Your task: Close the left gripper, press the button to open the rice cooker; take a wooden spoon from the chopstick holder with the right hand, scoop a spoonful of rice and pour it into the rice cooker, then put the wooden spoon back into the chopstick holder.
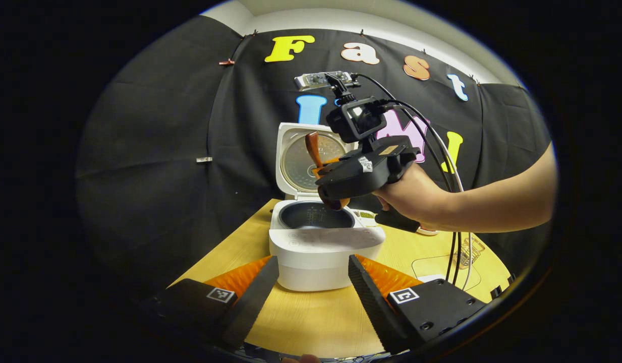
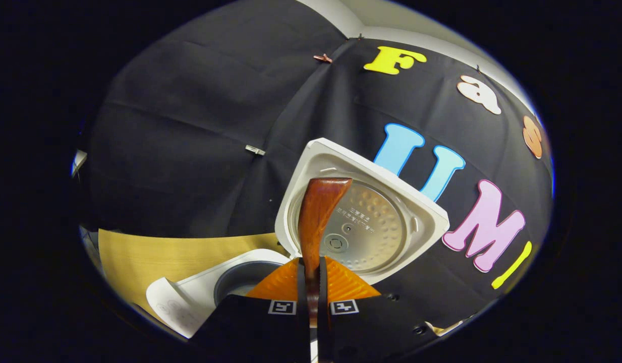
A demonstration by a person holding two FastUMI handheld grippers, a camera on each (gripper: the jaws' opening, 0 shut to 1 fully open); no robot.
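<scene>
1. Clearly, the right gripper was pinching the glossy reddish-brown wooden spoon by its handle, with both fingers pressed flat against it and the spoon pointing toward twelve o'clock in the right gripper view.
2. The left gripper hung back with its fingers spread wide, holding nothing; the white rice cooker stood at twelve o'clock from it, its lid upright and its dark inner pot exposed.
3. In the left gripper view the spoon sat above the pot, just in front of the lid's metal underside.
4. A risk was the spoon knocking the raised lid at twelve o'clock and jolting it shut.
5. With so narrow a pinch, the handle might have twisted, tipping any rice onto the pale wooden table rather than the pot.
6. Whether rice lay in the bowl could not be told.
</scene>
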